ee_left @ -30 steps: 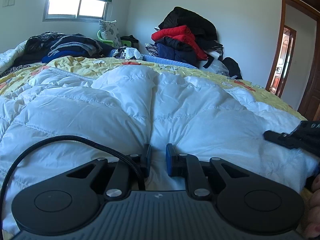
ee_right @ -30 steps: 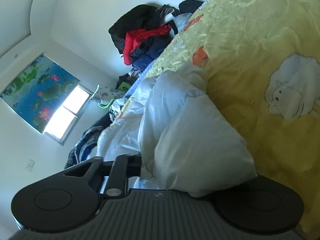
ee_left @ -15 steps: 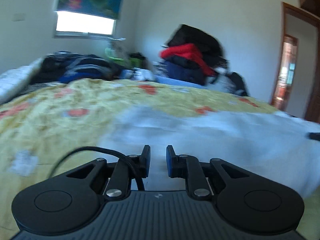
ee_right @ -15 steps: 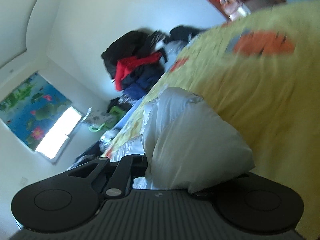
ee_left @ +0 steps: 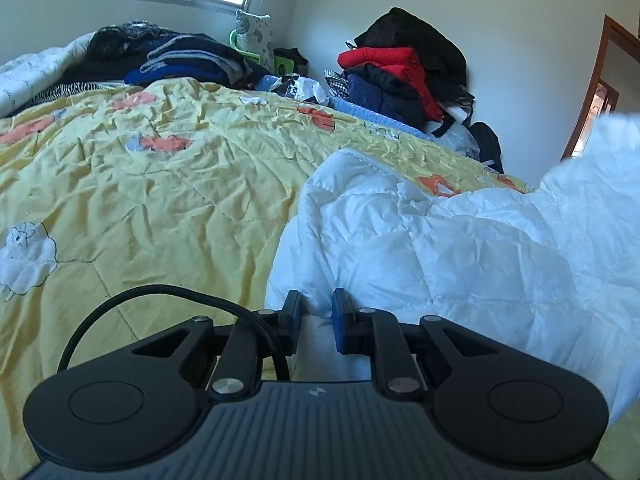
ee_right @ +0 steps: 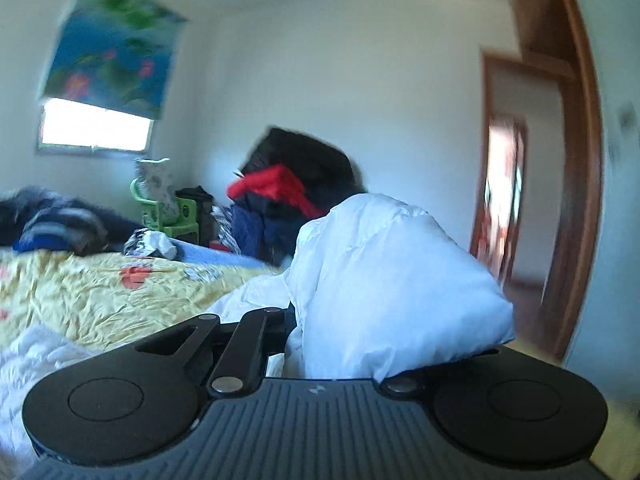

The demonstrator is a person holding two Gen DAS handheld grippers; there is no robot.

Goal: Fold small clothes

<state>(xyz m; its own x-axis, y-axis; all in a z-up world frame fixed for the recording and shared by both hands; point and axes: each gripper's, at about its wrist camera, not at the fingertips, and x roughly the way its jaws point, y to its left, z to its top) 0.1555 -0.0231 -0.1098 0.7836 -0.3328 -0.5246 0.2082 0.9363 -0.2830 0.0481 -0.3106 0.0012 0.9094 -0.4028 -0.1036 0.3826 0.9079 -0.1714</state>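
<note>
White jacket (ee_right: 384, 280) lifted, clothes pile (ee_right: 296, 184) behind

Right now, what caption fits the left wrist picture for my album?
Left gripper pinches the white puffy jacket on a yellow bedspread.

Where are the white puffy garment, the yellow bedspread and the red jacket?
white puffy garment (ee_left: 432, 248), left wrist view, quilted middle panel.
yellow bedspread (ee_left: 160, 200), left wrist view, bare wrinkled area.
red jacket (ee_left: 384, 58), left wrist view, top fold in the pile.
</note>
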